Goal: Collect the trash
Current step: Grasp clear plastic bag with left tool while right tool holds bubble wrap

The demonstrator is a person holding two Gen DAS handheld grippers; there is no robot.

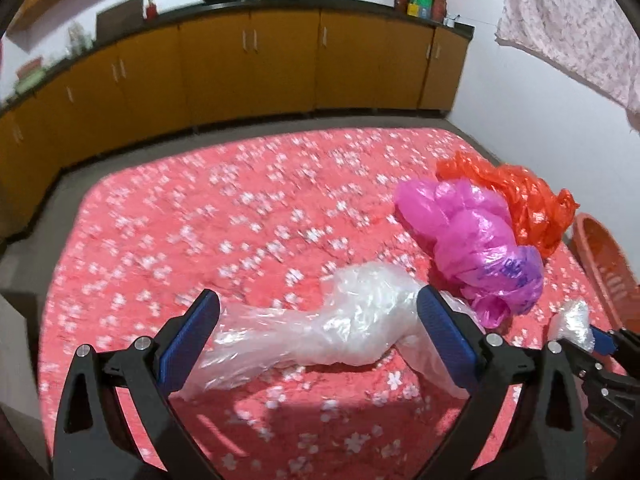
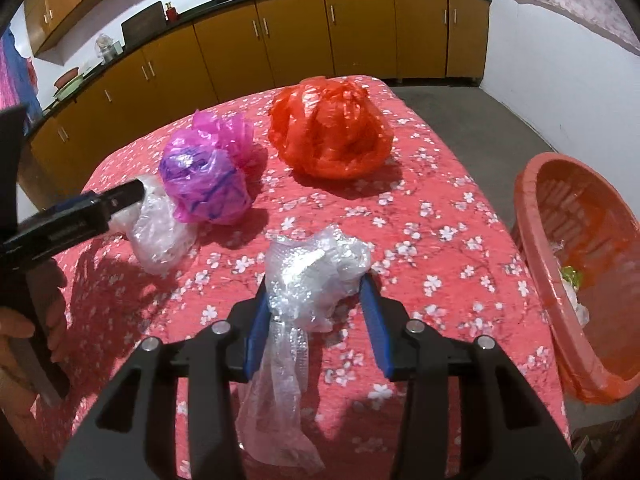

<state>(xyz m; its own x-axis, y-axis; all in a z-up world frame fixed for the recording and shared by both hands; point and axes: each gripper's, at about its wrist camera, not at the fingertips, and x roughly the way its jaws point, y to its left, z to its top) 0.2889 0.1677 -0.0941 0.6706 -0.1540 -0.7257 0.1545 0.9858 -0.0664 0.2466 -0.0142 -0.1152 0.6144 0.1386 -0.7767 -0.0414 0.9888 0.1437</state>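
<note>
A crumpled clear plastic bag (image 1: pixel 340 320) lies on the red floral bedspread (image 1: pixel 200 220). My left gripper (image 1: pixel 320 316) is open, one blue pad on each side of the bag and not pressing it. In the right wrist view the bag (image 2: pixel 160 236) sits beside a pink bag (image 2: pixel 204 184). A wad of clear bubble wrap (image 2: pixel 316 276) is between the blue pads of my right gripper (image 2: pixel 316 300), which is shut on it, a tail hanging down. An orange bag (image 2: pixel 328 132) lies farther back.
An orange plastic basket (image 2: pixel 536 188) with a few scraps inside stands off the bed's right edge. Yellow cabinets (image 2: pixel 260 48) with a dark counter line the far wall. A hand (image 2: pixel 20 336) holds the left gripper's handle. Grey floor surrounds the bed.
</note>
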